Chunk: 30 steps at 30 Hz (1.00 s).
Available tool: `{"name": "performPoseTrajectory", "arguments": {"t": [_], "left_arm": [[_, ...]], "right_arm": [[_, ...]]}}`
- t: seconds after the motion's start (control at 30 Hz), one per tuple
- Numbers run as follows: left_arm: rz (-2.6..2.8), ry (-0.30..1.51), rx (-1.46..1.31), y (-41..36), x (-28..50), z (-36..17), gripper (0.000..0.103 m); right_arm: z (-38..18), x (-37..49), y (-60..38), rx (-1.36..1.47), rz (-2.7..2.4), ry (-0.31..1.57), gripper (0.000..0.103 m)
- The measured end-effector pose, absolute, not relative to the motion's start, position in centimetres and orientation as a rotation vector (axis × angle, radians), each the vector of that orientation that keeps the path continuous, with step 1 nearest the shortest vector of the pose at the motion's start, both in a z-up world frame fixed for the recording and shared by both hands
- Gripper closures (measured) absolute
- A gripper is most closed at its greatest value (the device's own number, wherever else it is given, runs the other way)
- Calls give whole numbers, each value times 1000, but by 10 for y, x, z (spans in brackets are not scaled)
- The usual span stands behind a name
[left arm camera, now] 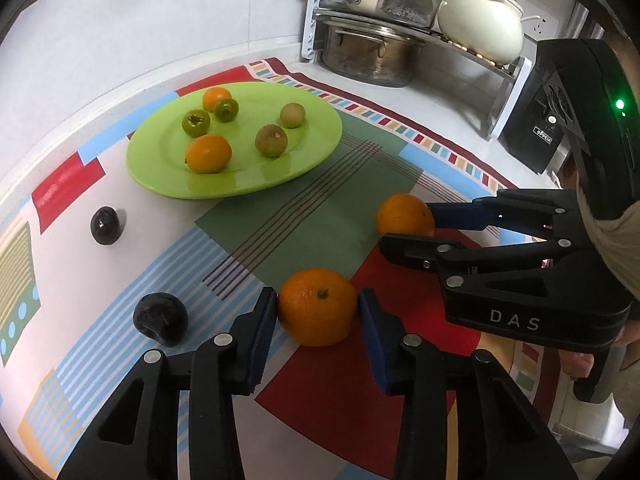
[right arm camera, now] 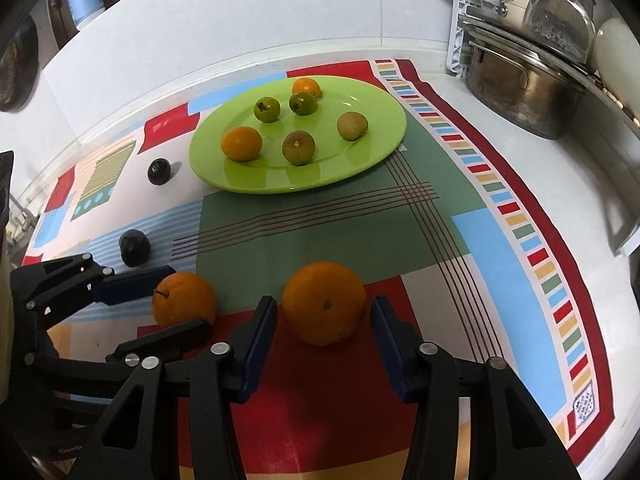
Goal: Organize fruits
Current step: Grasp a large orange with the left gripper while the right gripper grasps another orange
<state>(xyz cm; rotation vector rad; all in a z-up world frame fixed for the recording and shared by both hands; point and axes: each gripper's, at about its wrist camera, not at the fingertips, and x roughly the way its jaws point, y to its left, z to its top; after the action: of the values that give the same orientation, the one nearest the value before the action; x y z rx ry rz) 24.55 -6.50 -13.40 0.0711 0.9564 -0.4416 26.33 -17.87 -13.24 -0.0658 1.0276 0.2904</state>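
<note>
A green plate (left arm camera: 312,148) (right arm camera: 376,148) at the back holds several small fruits, orange and green. Two oranges lie on the patterned mat. My left gripper (left arm camera: 318,312) (right arm camera: 182,294) is open, its pads on either side of the stemmed orange (left arm camera: 317,306) (right arm camera: 184,300); the left pad looks to touch it. My right gripper (right arm camera: 324,320) (left arm camera: 404,220) is open around the other orange (right arm camera: 324,302) (left arm camera: 405,216), with small gaps on both sides. Two dark plums (left arm camera: 161,319) (left arm camera: 105,225) lie on the mat to the left, also in the right wrist view (right arm camera: 135,247) (right arm camera: 159,171).
The patterned mat (right arm camera: 500,248) covers the counter. A rack with a steel pot (left arm camera: 368,54) (right arm camera: 524,92), a kettle and a cream pot (left arm camera: 480,24) stands at the back right. A black appliance (left arm camera: 536,128) stands to the right. A white wall runs behind.
</note>
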Motion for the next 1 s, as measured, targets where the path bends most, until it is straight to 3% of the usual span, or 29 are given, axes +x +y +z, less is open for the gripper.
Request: {"name": "performPoseTrajectory", "arguments": {"t": [1.0], "left_arm": [[-399, 797, 70, -50, 225, -72, 62]], "right_arm": [[-77, 233, -177, -30, 269, 871, 60]]}}
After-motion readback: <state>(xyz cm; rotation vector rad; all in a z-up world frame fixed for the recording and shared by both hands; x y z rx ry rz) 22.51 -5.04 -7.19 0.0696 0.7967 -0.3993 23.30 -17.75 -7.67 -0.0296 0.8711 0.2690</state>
